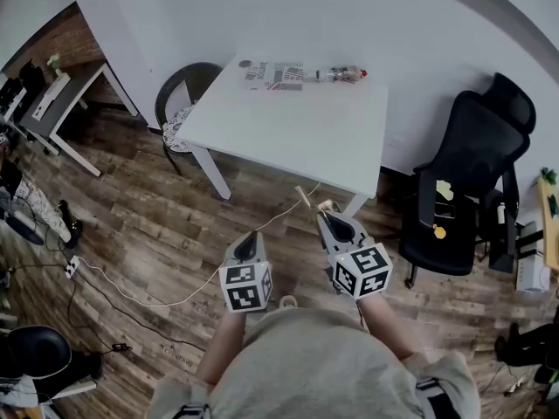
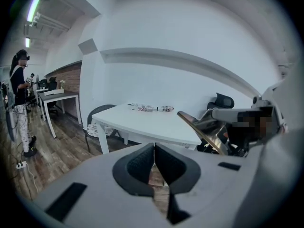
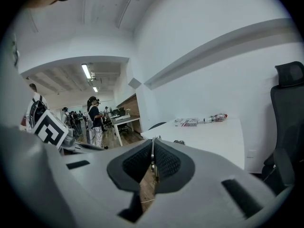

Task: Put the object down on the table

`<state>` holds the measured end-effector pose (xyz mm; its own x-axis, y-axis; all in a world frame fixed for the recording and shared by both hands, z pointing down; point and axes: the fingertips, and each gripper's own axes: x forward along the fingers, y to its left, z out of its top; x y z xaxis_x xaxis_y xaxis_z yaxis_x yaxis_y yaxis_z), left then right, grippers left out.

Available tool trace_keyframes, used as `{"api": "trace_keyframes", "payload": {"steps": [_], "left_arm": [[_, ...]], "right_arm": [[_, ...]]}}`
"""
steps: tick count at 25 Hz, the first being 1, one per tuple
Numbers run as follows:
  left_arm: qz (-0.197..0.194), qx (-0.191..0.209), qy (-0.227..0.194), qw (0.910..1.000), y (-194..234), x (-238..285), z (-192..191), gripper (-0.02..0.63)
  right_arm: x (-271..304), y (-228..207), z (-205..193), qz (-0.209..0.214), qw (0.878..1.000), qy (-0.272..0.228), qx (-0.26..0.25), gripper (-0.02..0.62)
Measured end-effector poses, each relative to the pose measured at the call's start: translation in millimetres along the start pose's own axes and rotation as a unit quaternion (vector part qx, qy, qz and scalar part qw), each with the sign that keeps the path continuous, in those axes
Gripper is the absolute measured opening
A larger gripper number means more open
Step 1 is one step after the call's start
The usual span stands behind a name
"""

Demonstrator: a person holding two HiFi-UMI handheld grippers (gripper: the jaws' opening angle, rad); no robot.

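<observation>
My right gripper (image 1: 330,215) is shut on a thin, brass-coloured metal strip (image 1: 302,197). The strip sticks out ahead and to the left, over the wooden floor just short of the white table (image 1: 297,125). In the left gripper view the strip (image 2: 205,129) shows as a flat shiny blade slanting up from the right gripper. In the right gripper view only its edge (image 3: 153,159) shows, pinched between the dark pads. My left gripper (image 1: 251,239) is beside it, also short of the table. The left gripper (image 2: 154,159) has its pads together with nothing between them.
A plastic bottle (image 1: 342,75) and a printed packet (image 1: 274,75) lie at the table's far edge. A black office chair (image 1: 472,190) stands at the right and a dark round chair (image 1: 185,94) at the table's left corner. A white cable (image 1: 157,300) runs across the floor. A person (image 2: 20,103) stands far left.
</observation>
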<state>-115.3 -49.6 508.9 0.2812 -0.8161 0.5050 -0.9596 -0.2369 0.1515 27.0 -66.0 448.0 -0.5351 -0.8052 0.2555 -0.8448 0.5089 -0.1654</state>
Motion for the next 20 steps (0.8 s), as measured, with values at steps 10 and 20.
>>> {"api": "trace_keyframes", "payload": {"steps": [10,20], "left_arm": [[-0.006,0.009,0.011,0.9999,26.2,29.4,11.0,0.009],[-0.017,0.005,0.020,0.9997,28.6,57.9,20.3,0.009]], "right_arm": [[42.4,-5.3,3.1,-0.007,1.000,0.001,0.009,0.009],[63.7,-27.3,-0.4,-0.023,0.999,0.015,0.016,0.009]]}}
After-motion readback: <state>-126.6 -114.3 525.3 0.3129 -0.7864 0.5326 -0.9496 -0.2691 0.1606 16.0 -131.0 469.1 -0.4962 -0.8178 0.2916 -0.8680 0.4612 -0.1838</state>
